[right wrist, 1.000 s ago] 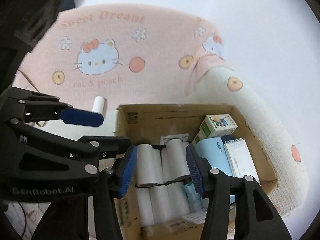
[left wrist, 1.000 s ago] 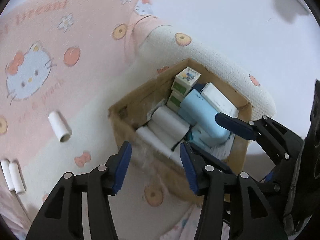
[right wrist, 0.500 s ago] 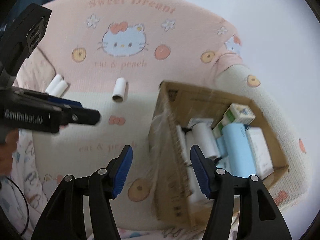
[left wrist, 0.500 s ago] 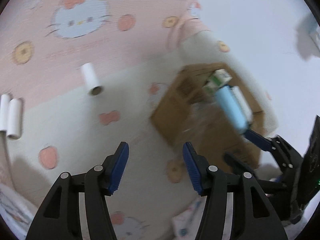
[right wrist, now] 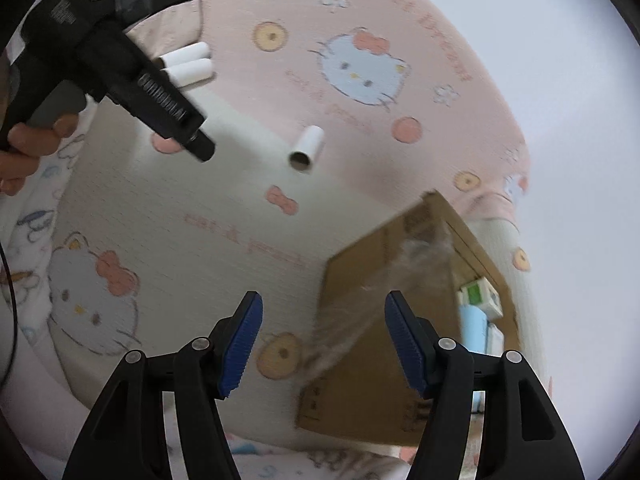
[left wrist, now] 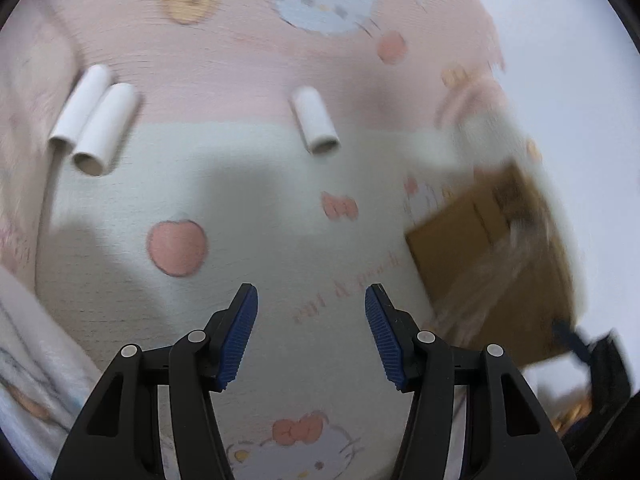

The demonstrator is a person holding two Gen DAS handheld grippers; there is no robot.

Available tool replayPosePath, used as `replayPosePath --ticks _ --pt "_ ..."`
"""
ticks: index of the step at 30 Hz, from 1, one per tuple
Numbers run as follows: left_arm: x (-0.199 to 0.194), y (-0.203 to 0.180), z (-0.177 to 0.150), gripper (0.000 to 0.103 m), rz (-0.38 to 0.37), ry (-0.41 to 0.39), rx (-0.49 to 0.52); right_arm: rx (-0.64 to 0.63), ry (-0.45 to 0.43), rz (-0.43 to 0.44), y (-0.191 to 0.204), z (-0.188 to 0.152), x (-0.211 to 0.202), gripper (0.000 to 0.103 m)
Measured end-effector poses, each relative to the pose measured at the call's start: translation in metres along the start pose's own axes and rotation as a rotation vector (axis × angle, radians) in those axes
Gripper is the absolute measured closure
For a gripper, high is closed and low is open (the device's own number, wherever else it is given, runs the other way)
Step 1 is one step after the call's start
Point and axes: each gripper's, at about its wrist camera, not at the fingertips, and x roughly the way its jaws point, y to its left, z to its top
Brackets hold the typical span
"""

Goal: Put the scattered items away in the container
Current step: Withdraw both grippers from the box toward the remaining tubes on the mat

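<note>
1. Since the cardboard box (right wrist: 384, 320) at the right edge of the blanket (right wrist: 168, 208) already shows a green-and-white carton (right wrist: 480, 298) and a light blue pack (right wrist: 474, 330) inside, a good chunk of the tidying looks done. Most of its inside is hidden from both cameras, so no idea how full it really is.

2. What's left, going by the left wrist view: three white cardboard tubes lying loose on the blanket. One single tube (left wrist: 314, 125) sits near the middle, right on the line where the pink part meets the white part. A pair of tubes (left wrist: 92, 120) lies side by side, touching, out by the far left edge, well apart from the box.

3. Left gripper (left wrist: 311, 334) has its jaws spread wide, nothing between them, only blanket below.

4. Right gripper (right wrist: 323, 344) is opening its jaws and they're empty too; the box's near wall sits just behind the right finger.

5. Best guess: roughly three pickups to go, and the single tube looks like the easier grab since it's nearer the box. Frames are a bit motion-blurred, fwiw.
</note>
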Motion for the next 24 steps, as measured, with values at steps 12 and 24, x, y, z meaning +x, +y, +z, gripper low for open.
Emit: replayPosePath --ticks 12,24 --pt "-0.038 0.073 0.052 0.043 0.177 -0.175 -0.176 0.032 -0.08 0.168 0.031 0.092 0.043 0.042" --pt "-0.016 0.176 0.089 0.043 0.103 -0.086 -0.569 0.176 0.012 0.37 0.046 0.156 0.098 0.042"
